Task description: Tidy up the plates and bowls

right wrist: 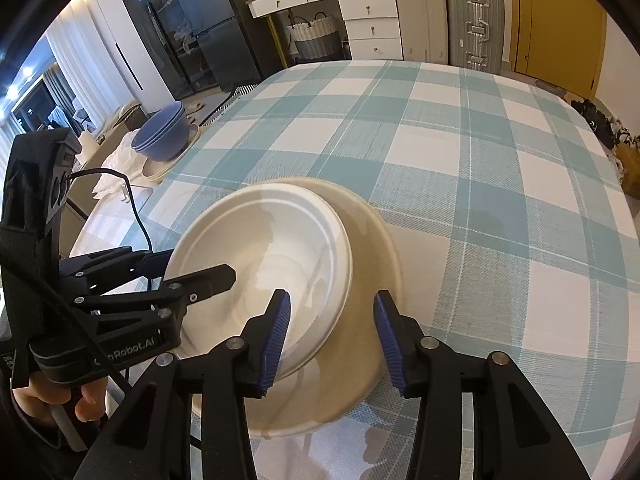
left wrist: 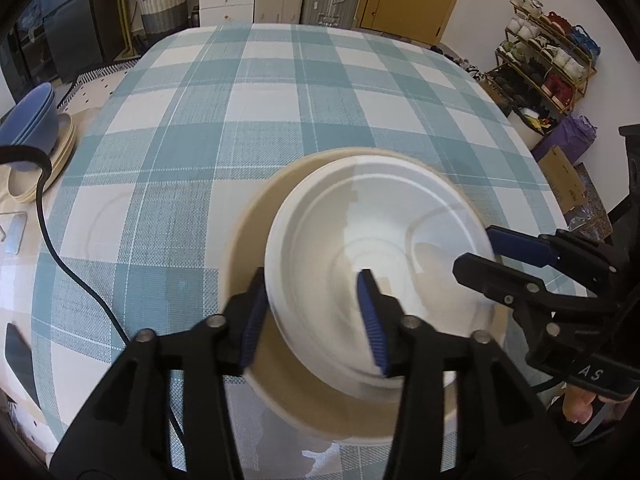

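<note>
A white bowl (left wrist: 340, 208) (right wrist: 256, 232) sits tilted inside a wider beige dish (left wrist: 248, 240) (right wrist: 380, 248) on the checked tablecloth. My left gripper (left wrist: 314, 320) (right wrist: 192, 266) is open and straddles the bowl's near left rim, with one pad outside and one inside. My right gripper (right wrist: 332, 338) (left wrist: 488, 256) is open too, straddling the bowl's right rim, with one pad over the bowl and the other over the beige dish. Neither pair of pads presses on the rim. The bowl looks blurred in the left wrist view. Stacked blue bowls (left wrist: 32, 120) (right wrist: 164, 132) rest on beige plates (left wrist: 64, 148) at the table's left edge.
A black cable (left wrist: 60, 260) trails across the table's left side. A small metal stand (left wrist: 14, 232) lies near the stack. Beyond the far edge stand white drawers (right wrist: 372, 28), a wicker basket (right wrist: 316, 36) and suitcases (right wrist: 474, 20). A shoe rack (left wrist: 552, 60) lines the right wall.
</note>
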Action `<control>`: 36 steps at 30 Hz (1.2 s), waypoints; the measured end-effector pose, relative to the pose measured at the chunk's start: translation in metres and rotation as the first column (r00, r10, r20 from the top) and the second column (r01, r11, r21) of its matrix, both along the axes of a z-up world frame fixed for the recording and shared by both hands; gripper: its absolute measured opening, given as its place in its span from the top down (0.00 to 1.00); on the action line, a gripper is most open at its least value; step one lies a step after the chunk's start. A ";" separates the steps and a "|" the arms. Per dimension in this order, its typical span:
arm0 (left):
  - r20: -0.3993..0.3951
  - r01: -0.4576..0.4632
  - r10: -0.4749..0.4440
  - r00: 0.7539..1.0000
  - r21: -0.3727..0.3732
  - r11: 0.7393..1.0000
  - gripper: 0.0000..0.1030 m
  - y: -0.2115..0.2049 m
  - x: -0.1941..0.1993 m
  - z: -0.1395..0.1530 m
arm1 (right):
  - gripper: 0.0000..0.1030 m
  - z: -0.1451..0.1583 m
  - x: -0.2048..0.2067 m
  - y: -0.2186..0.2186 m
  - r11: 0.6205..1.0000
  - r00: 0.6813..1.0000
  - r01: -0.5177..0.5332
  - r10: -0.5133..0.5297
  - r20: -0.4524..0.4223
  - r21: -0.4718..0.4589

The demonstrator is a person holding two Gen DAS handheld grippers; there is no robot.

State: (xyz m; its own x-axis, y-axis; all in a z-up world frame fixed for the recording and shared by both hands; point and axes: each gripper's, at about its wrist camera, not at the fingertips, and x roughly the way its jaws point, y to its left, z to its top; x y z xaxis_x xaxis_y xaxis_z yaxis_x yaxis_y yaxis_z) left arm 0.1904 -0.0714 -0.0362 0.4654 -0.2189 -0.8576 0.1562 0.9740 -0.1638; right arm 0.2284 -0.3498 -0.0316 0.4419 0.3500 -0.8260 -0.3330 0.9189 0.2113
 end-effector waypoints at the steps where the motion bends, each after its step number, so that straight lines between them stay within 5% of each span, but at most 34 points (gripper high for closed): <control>1: 0.005 0.004 -0.004 1.000 -0.003 1.000 0.48 0.000 -0.001 0.002 | 0.54 0.001 -0.001 -0.001 1.000 1.000 0.001 -0.001 0.005 0.002; 8: 0.050 0.019 -0.018 0.999 -0.020 1.000 0.27 0.002 -0.013 0.016 | 0.27 0.015 -0.009 -0.013 1.000 0.997 0.022 -0.022 0.070 0.012; 10: 0.070 0.026 -0.025 0.997 -0.010 1.000 0.26 0.003 -0.017 0.020 | 0.16 0.020 -0.012 -0.017 0.999 0.995 0.030 -0.032 0.091 0.021; 16: 0.102 0.022 -0.017 0.995 -0.051 0.998 0.23 0.015 -0.027 0.026 | 0.07 0.031 -0.022 -0.028 0.997 0.987 0.041 -0.051 0.150 0.067; 21: 0.140 0.011 -0.005 0.990 -0.043 0.999 0.16 0.024 -0.034 0.031 | 0.04 0.034 -0.030 -0.031 0.997 0.980 0.045 -0.057 0.192 0.065; 23: 0.158 0.015 -0.006 0.987 -0.052 0.999 0.01 0.031 -0.038 0.033 | 0.03 0.033 -0.033 -0.032 0.998 0.978 0.041 -0.052 0.203 0.056; 36: 0.258 -0.070 0.073 0.963 -0.022 0.997 0.02 0.065 -0.044 0.030 | 0.01 0.026 -0.048 -0.040 0.997 0.934 0.059 -0.076 0.348 0.057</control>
State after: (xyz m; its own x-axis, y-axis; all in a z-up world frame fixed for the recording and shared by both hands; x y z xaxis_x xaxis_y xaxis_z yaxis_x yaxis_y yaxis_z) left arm 0.1463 -0.0068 -0.0065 0.6855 -0.1869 -0.7037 0.1250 0.9824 -0.1392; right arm 0.1809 -0.3900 -0.0057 0.7239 0.3428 -0.5987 -0.3311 0.9340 0.1344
